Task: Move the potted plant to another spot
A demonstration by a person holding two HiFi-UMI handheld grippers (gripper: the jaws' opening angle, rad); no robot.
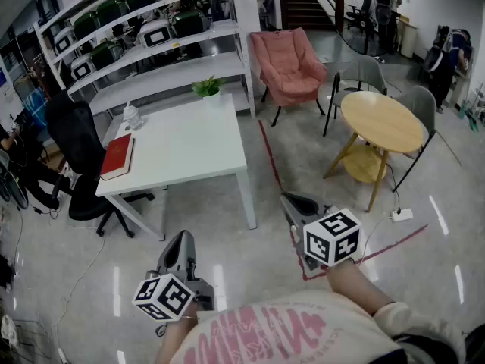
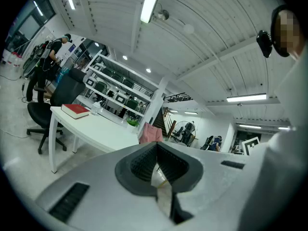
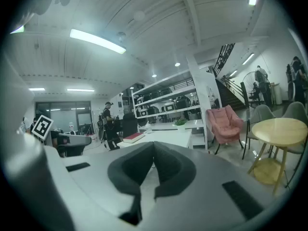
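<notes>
Left tongs [image 1: 182, 239] and right tongs [image 1: 294, 201] sit closed; potted plant [image 1: 207, 89] green-leaved, white-potted.

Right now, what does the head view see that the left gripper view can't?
Only the head view shows the round wooden table and the red tape line on the floor. Only the left gripper view shows the long ceiling light. Both show the small green potted plant on the white rectangular table, the red book and the pink armchair.
</notes>
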